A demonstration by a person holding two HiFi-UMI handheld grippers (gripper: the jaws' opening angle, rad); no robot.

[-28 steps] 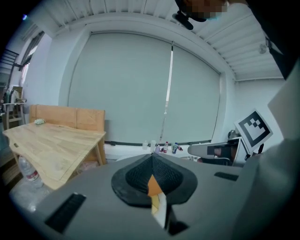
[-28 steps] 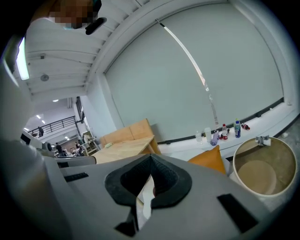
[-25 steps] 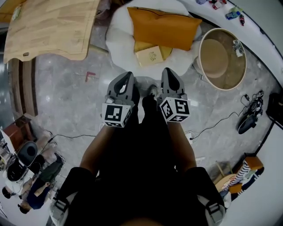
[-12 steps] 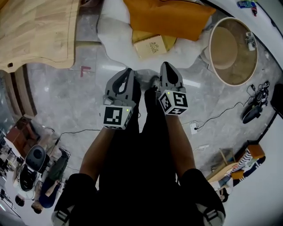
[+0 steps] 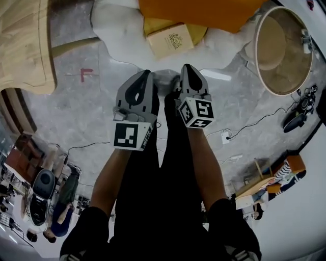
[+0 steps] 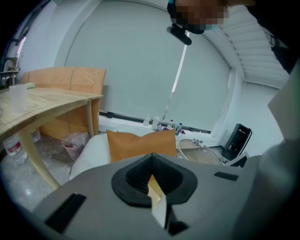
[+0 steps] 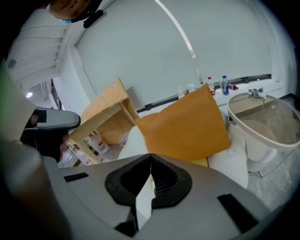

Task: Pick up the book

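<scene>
L gripper (image 5: 145,75) & R gripper (image 5: 187,69) side by side, both jaws pressed together, empty. Book (image 5: 169,40) at 12 o'clock from them, on white pouf (image 5: 114,28).

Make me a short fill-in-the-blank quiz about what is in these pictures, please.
The book lies on a white cushion, next to a pillow coloured ___.
The wooden table stands on the person's ___ side.
The round tub stands on the person's ___ side.
The fingers of the right gripper are ___ (open or shut).
Missing words: orange; left; right; shut.
</scene>
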